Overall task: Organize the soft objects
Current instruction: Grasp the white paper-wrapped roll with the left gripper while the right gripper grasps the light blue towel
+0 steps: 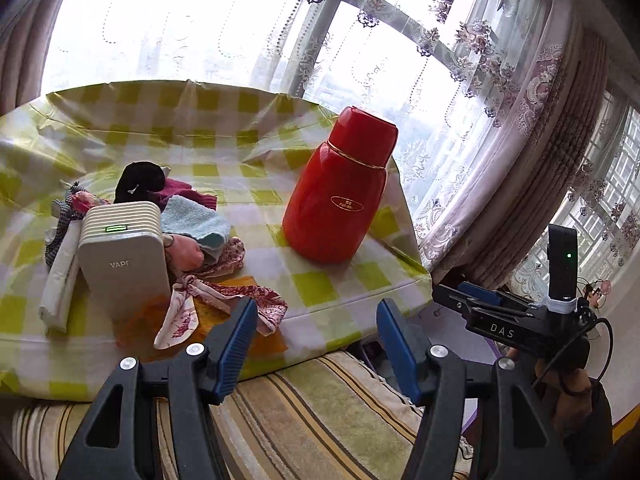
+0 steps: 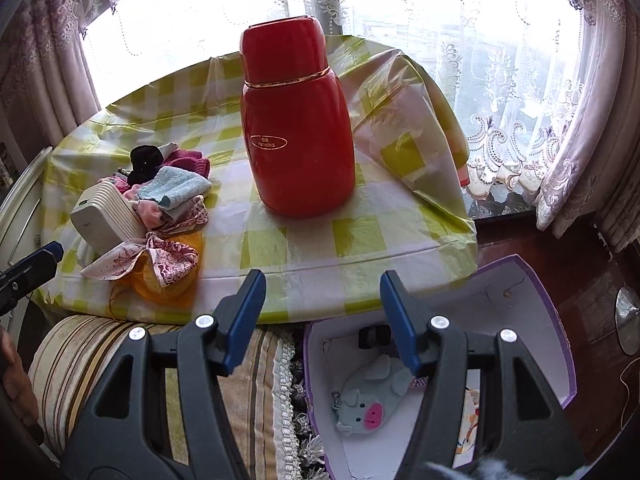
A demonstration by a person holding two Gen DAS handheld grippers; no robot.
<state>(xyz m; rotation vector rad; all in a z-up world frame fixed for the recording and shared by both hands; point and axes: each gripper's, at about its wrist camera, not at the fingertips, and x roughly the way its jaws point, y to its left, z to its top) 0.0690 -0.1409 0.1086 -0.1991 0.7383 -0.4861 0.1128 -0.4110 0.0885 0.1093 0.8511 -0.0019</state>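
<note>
A bench (image 2: 360, 248) draped in a yellow-green and white checked plastic cloth fills the middle of both views, standing before a wide window hung with lace curtains (image 1: 500, 92). Below its near edge lies a striped cushion (image 2: 100, 352). Beside the cushion, off the bench's near right corner, sits an open box with a purple rim (image 2: 532, 280) and a white inside; a grey plush pig with a pink snout (image 2: 368, 400) lies on its floor, and a small dark object rests near its back wall.

A tall red flask (image 2: 296, 132) with a gold band stands upright on the bench, well apart from the clutter to its left. There, a white ribbed device marked VAPE (image 1: 124, 252) stands with a green light lit, and a white packet (image 1: 60, 276) leans just beside it. The soft objects are heaped against the device: a light blue towel (image 1: 192, 220), a dark pink cloth (image 1: 180, 192) behind it, a black item (image 1: 140, 180), a pink piece (image 1: 188, 252), and a red-and-white patterned scarf (image 1: 224, 300) knotted and trailing over an orange cloth (image 2: 168, 280) at the bench's front edge.

The left tongs (image 1: 316, 344) hover spread over the near edge, nothing between the blue pads. The right tongs (image 2: 322, 316) are likewise spread and empty, above the gap between bench and box.
</note>
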